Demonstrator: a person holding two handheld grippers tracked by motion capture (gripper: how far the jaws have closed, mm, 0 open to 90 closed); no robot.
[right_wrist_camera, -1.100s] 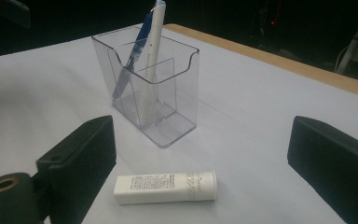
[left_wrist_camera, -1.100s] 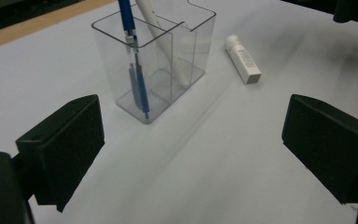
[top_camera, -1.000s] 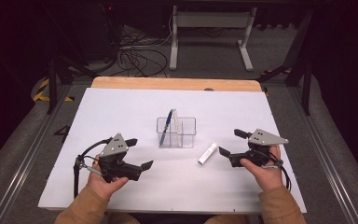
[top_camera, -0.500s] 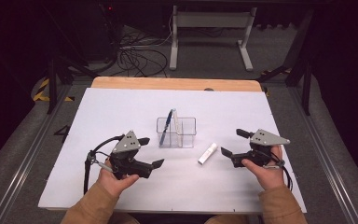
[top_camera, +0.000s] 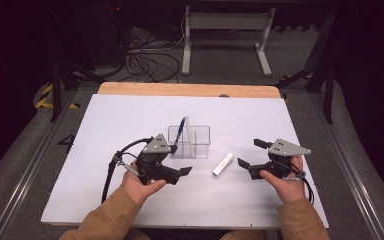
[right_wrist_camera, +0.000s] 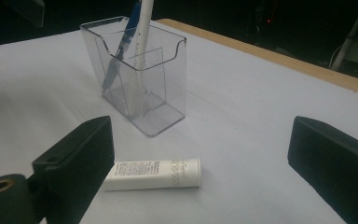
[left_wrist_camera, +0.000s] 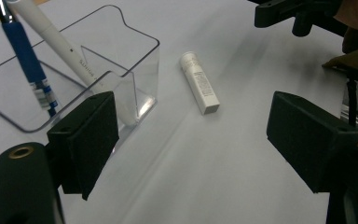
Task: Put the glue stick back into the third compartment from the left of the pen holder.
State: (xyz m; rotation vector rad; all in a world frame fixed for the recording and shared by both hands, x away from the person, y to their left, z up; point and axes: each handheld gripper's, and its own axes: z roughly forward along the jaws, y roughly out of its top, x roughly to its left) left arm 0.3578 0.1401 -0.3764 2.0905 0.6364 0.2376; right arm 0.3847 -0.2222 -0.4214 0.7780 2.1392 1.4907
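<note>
A white-covered surface [top_camera: 130, 200] carries a clear plastic holder [top_camera: 200, 142] at its centre, with a blue pen [top_camera: 181, 129] and a white pen [top_camera: 190, 131] leaning inside. The left gripper [top_camera: 179, 165], its fingers apart with nothing between them and lately narrowing, sits just beside the holder; the right gripper [top_camera: 250, 156] is likewise open and empty. Between the 2 grippers, a small white tube [top_camera: 222, 164] lies flat near the holder.

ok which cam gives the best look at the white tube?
The right gripper view: the white tube lies close and side-on, between the jaws in the picture, its label print visible. The left gripper view shows it farther off, end-on, beside the clear holder. The high view gives a small white sliver.
</note>
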